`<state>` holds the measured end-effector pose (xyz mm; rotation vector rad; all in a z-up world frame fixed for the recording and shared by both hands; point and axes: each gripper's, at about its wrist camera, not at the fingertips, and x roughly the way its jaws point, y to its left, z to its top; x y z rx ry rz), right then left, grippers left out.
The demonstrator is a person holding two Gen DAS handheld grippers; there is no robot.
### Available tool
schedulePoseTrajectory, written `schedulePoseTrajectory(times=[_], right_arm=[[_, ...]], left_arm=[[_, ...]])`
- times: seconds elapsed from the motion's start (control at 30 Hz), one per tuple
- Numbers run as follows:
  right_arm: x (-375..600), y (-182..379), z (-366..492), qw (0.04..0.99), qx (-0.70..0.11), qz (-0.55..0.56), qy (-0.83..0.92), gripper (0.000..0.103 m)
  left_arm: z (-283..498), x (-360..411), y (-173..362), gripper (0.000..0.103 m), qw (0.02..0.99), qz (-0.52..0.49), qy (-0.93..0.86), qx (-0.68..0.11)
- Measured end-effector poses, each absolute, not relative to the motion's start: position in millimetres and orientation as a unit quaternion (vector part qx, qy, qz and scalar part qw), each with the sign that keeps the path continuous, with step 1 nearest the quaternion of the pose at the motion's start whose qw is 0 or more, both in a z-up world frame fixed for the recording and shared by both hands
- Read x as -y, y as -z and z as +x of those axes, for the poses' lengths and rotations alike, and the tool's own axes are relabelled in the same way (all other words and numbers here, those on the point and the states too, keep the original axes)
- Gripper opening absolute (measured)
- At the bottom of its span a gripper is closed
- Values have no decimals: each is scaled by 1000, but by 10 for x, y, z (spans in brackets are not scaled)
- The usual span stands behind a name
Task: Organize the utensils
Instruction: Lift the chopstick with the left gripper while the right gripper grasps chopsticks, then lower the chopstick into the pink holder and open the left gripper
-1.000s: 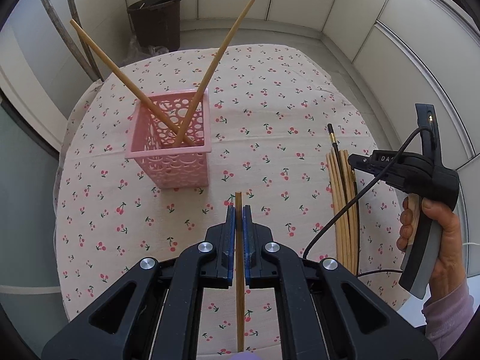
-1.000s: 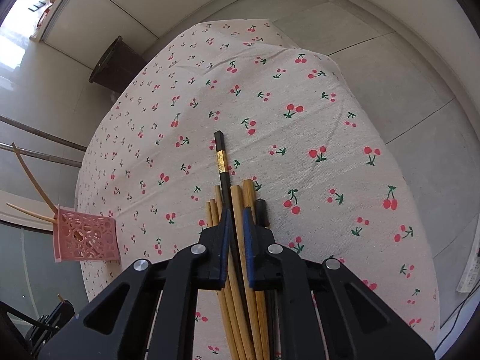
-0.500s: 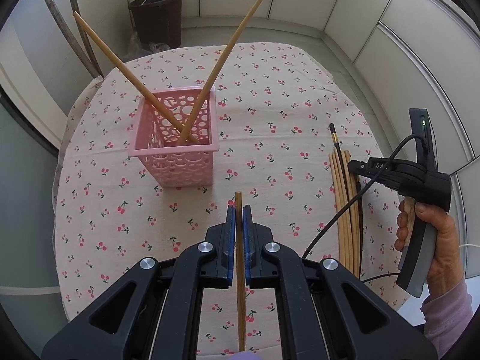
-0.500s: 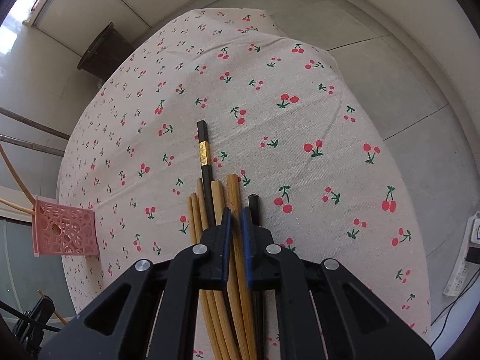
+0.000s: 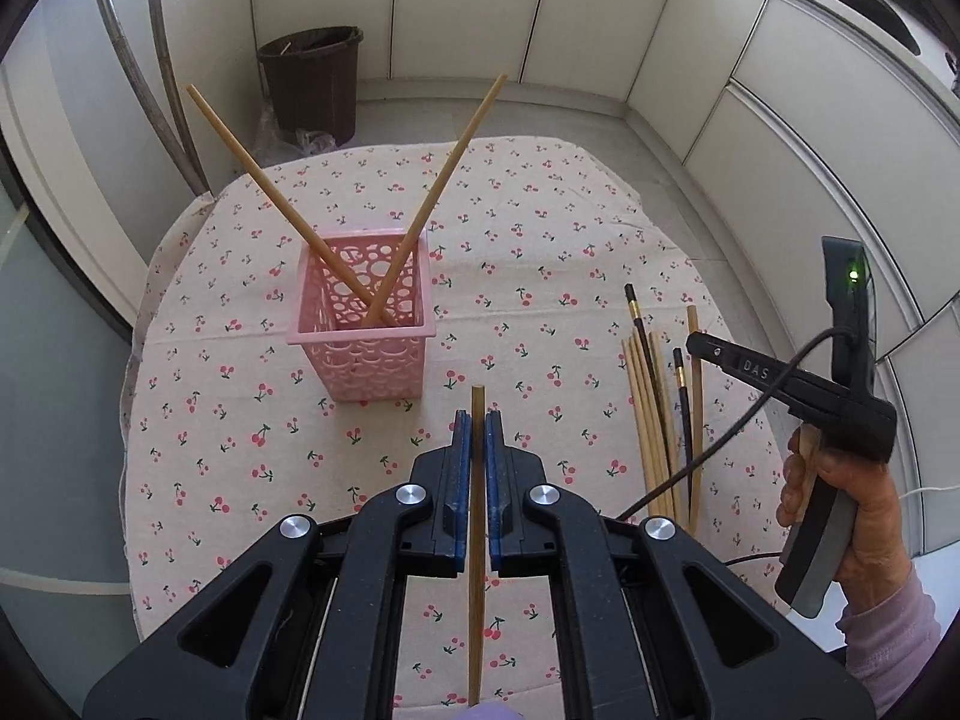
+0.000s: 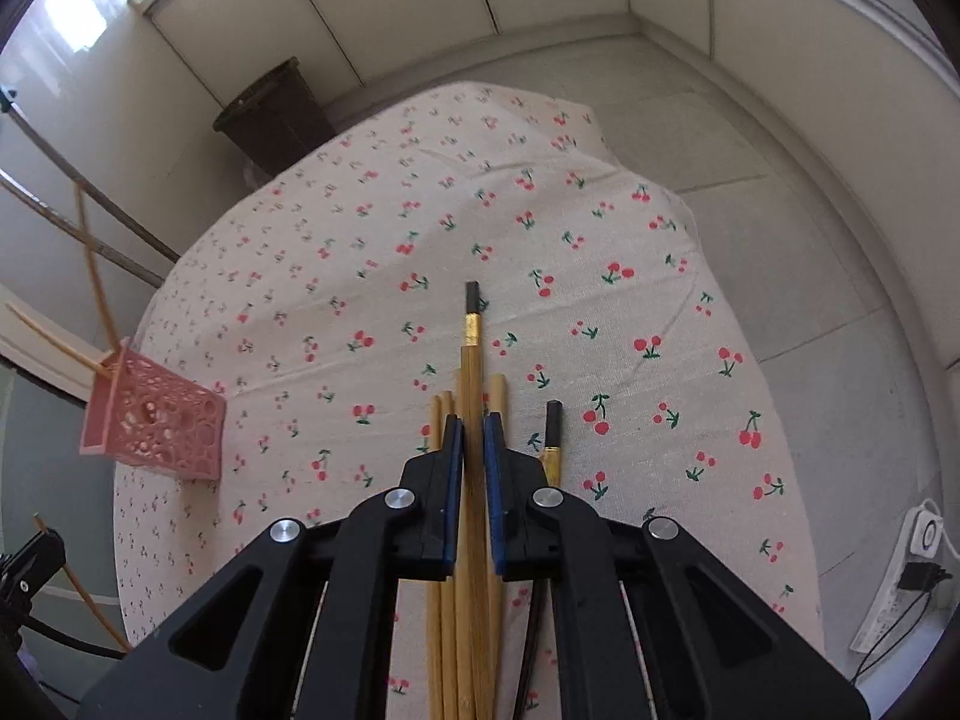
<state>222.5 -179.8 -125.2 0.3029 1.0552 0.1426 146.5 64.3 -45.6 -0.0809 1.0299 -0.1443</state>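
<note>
My left gripper (image 5: pixel 477 427) is shut on a wooden chopstick (image 5: pixel 477 528) and holds it above the cloth, just in front of the pink perforated basket (image 5: pixel 366 354). Two wooden chopsticks (image 5: pixel 414 234) stand crossed in that basket. My right gripper (image 6: pixel 473 427) is shut on a wooden chopstick (image 6: pixel 471 384), lifted over the pile of wooden chopsticks (image 6: pixel 447 630) on the cloth. Two black chopsticks with gold bands (image 6: pixel 472 300) lie in that pile. In the left wrist view the right gripper (image 5: pixel 699 343) holds its chopstick (image 5: pixel 695 420) over the pile (image 5: pixel 651 420).
The round table wears a cherry-print cloth (image 5: pixel 540 228). A dark bin (image 5: pixel 312 81) stands on the floor behind the table. White cabinets (image 5: pixel 780 138) run along the right. A power strip (image 6: pixel 900 594) lies on the floor at the right.
My right gripper has risen and tilted up with one wooden chopstick lifted off the pile. My left gripper has drawn closer to the basket, still holding its chopstick.
</note>
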Motion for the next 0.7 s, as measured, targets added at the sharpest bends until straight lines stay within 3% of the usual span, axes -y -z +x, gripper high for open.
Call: schedulePoseTrajectory(times=[0.43,0.7], right_arm=[[1607,-39,966,908,-363,111,-178,8],[1485,-498,893,922,-310,116,-200,8]], left_arm=[[856,-771,-92,4,897,-32,60,-437],[809,-930,-430,4,916,-63,39,-395]])
